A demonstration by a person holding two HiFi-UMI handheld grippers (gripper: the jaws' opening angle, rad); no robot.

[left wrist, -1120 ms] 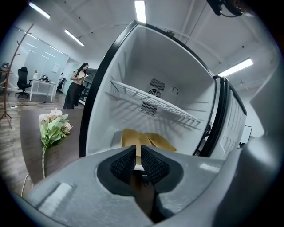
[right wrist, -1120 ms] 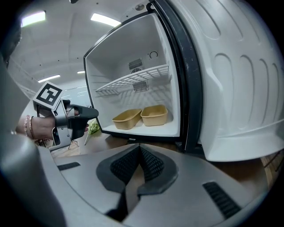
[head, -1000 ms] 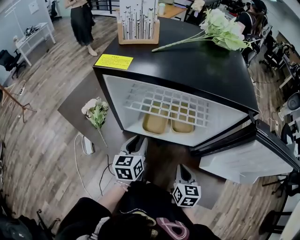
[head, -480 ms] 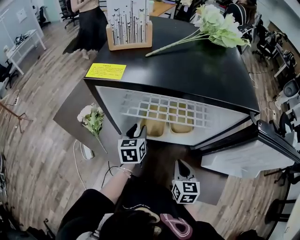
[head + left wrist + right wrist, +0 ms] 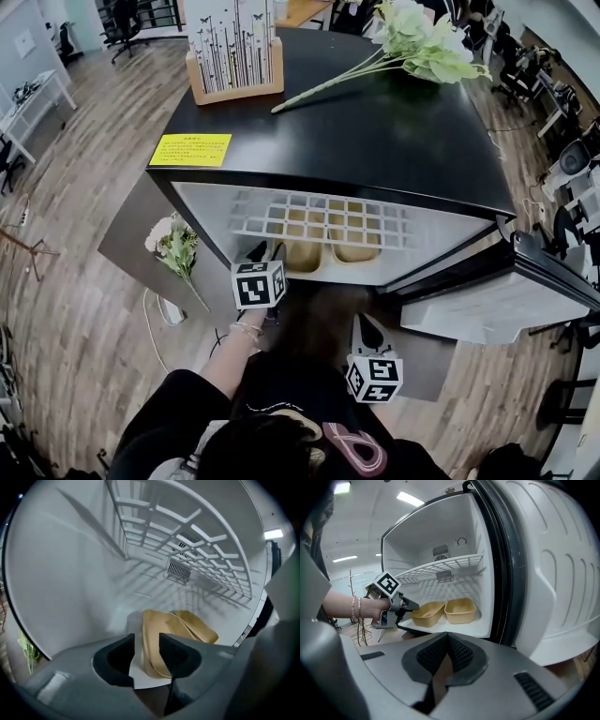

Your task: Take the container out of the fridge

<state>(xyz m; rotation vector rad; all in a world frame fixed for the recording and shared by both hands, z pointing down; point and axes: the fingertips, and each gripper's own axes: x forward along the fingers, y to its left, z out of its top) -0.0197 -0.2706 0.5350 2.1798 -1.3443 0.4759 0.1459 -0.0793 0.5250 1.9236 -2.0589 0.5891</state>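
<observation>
The left gripper (image 5: 266, 251) has just been opening wide, and the near end of the left container (image 5: 159, 623) sits between its jaws, not pinched yet. It rests at the front edge of the fridge (image 5: 375, 141) floor, beside a second container (image 5: 460, 610). The right gripper (image 5: 447, 656) is closed, empty. Grabbing and pulling out are left.

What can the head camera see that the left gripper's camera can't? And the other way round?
Only the head view: the flowers and yellow label on top of the fridge, and the right gripper. Only the left gripper view: the vent on the back wall, and the jaws of the left gripper up close, just opened wide, with the near tan container showing between them, ungripped. Both: that container, its neighbour and the wire shelf.
</observation>
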